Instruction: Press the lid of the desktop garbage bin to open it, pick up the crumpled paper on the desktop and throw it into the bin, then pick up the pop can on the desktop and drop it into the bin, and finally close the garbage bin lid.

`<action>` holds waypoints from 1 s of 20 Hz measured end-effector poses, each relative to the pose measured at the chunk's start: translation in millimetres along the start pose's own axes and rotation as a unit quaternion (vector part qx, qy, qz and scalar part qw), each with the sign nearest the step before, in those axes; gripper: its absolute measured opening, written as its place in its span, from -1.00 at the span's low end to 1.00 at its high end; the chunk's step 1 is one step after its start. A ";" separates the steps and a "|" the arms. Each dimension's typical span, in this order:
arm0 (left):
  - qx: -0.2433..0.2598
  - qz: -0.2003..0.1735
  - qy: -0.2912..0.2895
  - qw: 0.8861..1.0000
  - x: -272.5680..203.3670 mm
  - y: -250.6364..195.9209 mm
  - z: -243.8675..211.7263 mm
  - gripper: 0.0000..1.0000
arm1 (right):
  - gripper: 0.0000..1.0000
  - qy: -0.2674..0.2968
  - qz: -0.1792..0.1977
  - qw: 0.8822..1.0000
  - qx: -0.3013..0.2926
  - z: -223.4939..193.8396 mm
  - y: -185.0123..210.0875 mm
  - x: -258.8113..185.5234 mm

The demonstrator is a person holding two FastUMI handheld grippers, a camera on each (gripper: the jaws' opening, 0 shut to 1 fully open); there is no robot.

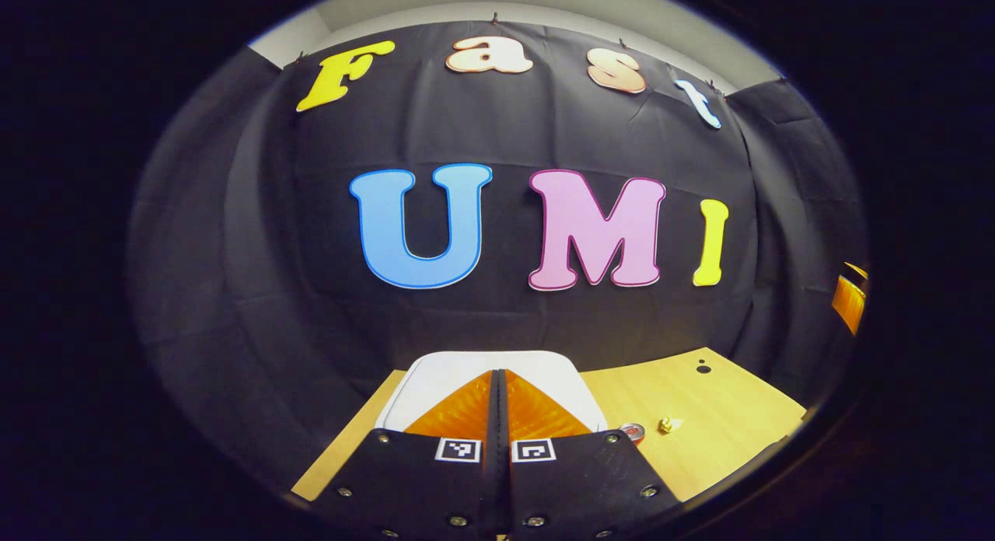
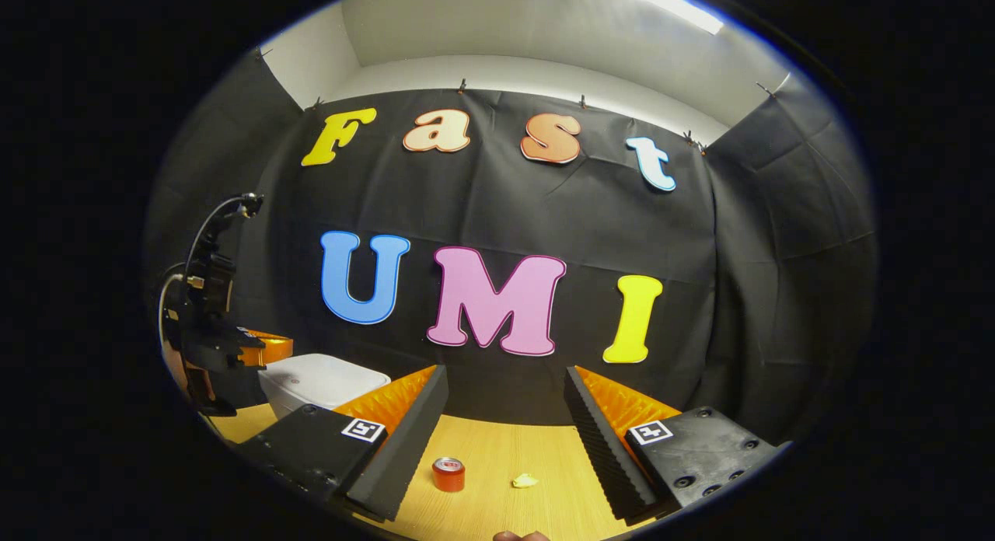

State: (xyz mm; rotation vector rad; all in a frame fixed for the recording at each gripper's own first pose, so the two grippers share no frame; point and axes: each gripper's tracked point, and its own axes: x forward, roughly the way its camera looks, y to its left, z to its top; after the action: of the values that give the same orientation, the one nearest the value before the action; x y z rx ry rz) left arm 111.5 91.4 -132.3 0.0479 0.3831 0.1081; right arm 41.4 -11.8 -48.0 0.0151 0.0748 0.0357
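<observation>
My left claw (image 1: 501, 393) is pressed together above the closed white plastic bin (image 2: 322, 379); my right claw (image 2: 505, 424) is spread apart over the wooden bench (image 2: 497, 463).

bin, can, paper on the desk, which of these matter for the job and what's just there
For the job:
- white garbage bin, lid down
- red pop can, upright
- crumpled paper, beside the can
- left hand-held gripper, shut, over the bin lid
- right hand-held gripper, open

Just there:
- wooden desktop
- black cloth wall

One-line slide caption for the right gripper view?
Open right tool hovers above pop can and crumpled paper; left tool at closed bin.
</observation>
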 end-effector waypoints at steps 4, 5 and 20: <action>-0.006 -0.013 0.048 0.999 13.3 -1.8 -30.9 -0.99 | 0.94 0.020 -0.004 1.000 0.005 -13.8 -3.8 1.6; -0.019 -0.013 0.057 0.998 16.1 -1.5 -36.9 -0.99 | 0.95 0.032 -0.004 0.999 0.005 -21.0 -3.7 2.0; -0.029 -0.039 0.089 0.995 26.6 -0.5 -53.3 -0.97 | 1.00 0.085 0.016 0.996 0.008 -57.4 6.9 4.4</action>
State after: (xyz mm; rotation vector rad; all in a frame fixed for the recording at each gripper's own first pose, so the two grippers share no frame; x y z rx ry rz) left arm 116.0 95.4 -191.6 -0.0342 0.5593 0.0469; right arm 41.3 -4.0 -105.4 0.0287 0.2451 0.0691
